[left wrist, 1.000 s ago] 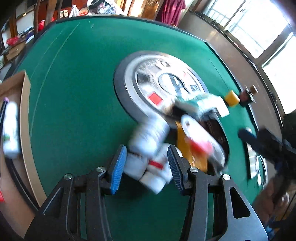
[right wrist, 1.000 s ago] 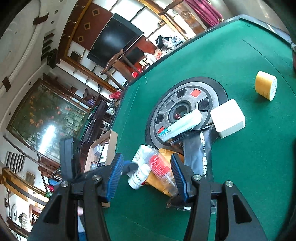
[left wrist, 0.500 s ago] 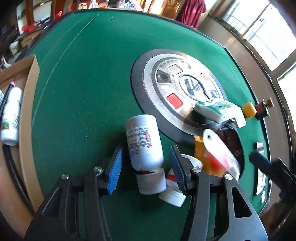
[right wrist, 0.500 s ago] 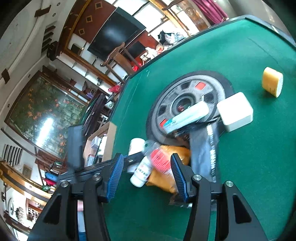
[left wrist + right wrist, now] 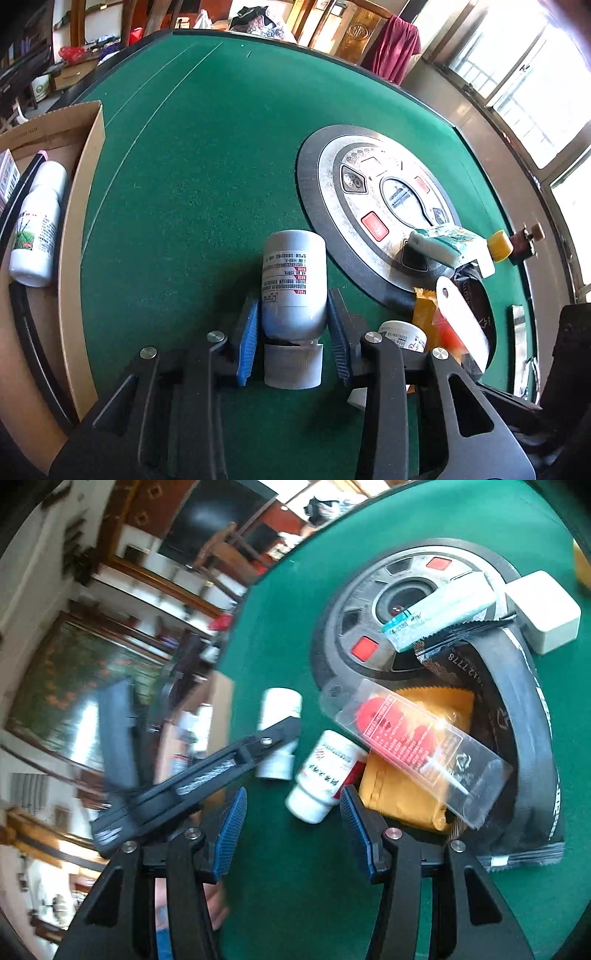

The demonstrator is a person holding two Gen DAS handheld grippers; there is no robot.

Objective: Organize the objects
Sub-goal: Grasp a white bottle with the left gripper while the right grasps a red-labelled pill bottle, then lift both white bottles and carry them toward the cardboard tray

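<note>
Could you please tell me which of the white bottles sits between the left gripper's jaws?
The large white bottle lying cap-toward-camera; the smaller red-labelled bottle lies right of the jaws, another in the cardboard box.

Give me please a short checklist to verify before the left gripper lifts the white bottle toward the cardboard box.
1. Left gripper on the white bottle: ok; its jaws have just been closing and both pads touch the sides.
2. Grip firm enough to lift: cannot tell.
3. Bottle cap on: ok; it sits between the jaws, but its tightness cannot be judged.
4. Small bottle beside the jaws stays free: ok, it lies outside the right pad.
5. Room in the cardboard box: cannot tell; one bottle already lies inside.
6. Right gripper out of the way: ok; open, empty, near the small bottle.
</note>
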